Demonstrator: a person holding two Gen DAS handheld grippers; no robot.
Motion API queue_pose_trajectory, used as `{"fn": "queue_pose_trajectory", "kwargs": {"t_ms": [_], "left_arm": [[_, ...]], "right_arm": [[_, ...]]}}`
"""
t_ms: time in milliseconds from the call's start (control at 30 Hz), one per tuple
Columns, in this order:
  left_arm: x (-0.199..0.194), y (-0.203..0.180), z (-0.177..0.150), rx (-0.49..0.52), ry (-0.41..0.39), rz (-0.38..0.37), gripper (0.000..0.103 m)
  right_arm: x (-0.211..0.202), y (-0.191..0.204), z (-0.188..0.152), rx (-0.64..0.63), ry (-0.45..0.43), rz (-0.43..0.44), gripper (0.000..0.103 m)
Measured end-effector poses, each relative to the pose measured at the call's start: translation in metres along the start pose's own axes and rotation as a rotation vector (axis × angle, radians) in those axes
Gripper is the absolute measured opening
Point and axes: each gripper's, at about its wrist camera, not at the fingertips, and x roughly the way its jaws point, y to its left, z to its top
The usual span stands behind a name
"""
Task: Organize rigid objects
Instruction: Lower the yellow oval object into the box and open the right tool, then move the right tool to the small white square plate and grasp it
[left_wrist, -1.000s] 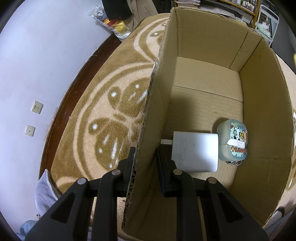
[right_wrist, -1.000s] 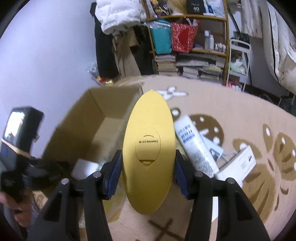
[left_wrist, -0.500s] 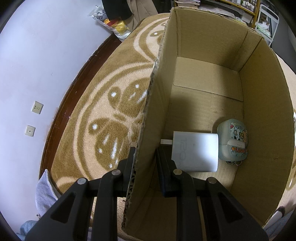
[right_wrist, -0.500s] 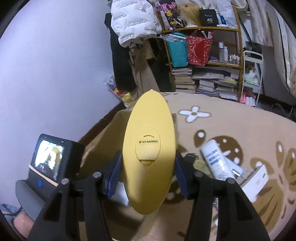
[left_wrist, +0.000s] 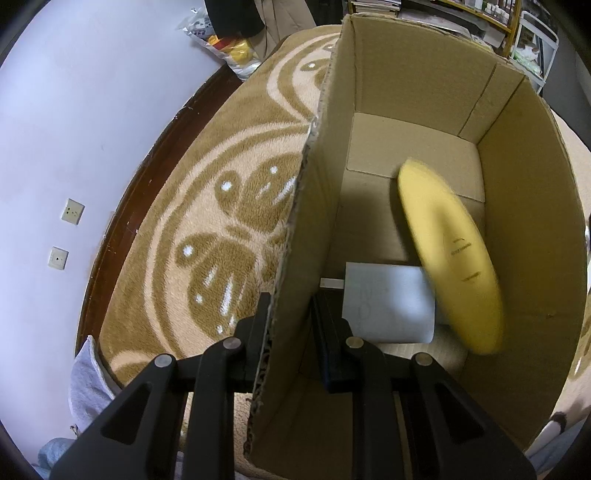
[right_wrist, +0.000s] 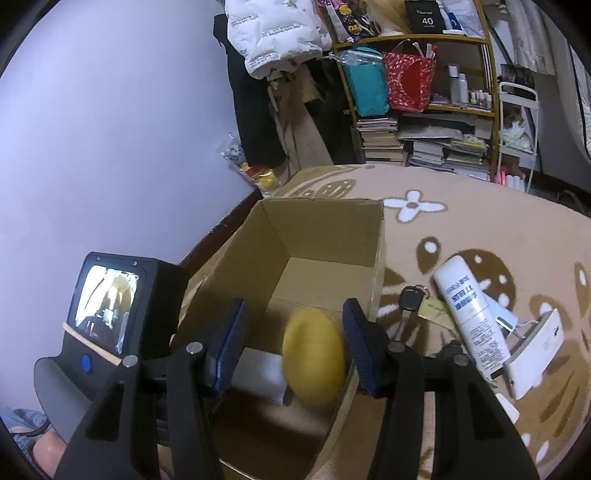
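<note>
The yellow case (right_wrist: 314, 363) is inside the box (right_wrist: 325, 236), blurred, beside a white block (left_wrist: 388, 306); its small print cannot be read. The right gripper (right_wrist: 293, 349) stands over the box, jaws apart and gripping nothing. The left gripper (left_wrist: 290, 325) has its jaws clamped on the box wall. Right of the box lies a white tube (right_wrist: 469, 314) with blue print, unreadable. A black pack (right_wrist: 428, 16) on the shelf behind reads "40".

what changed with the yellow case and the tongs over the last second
The right tongs let go of the yellow case: a second ago it was clamped between their pads, and now it is blurred, dropping inside the cardboard box over the white block. The left tongs stay shut on the box's near wall, and the box has not shifted.
</note>
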Motion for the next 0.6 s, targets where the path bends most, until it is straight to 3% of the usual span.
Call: {"fn": "queue_pose_trajectory", "kwargs": {"t_ms": [300, 367, 533, 600], "left_arm": [[0.001, -0.001, 0.000, 0.002, 0.000, 0.003, 0.020], [0.001, 0.000, 0.000, 0.000, 0.000, 0.001, 0.020], [0.001, -0.001, 0.000, 0.001, 0.000, 0.003, 0.020], [0.001, 0.000, 0.000, 0.001, 0.000, 0.003, 0.020]], "right_arm": [[-0.017, -0.017, 0.008, 0.000, -0.008, -0.082, 0.058], [-0.022, -0.028, 0.007, 0.017, -0.007, -0.107, 0.069], [-0.029, -0.058, 0.000, 0.101, 0.021, -0.153, 0.076], [-0.032, -0.071, -0.005, 0.141, 0.028, -0.184, 0.084]]}}
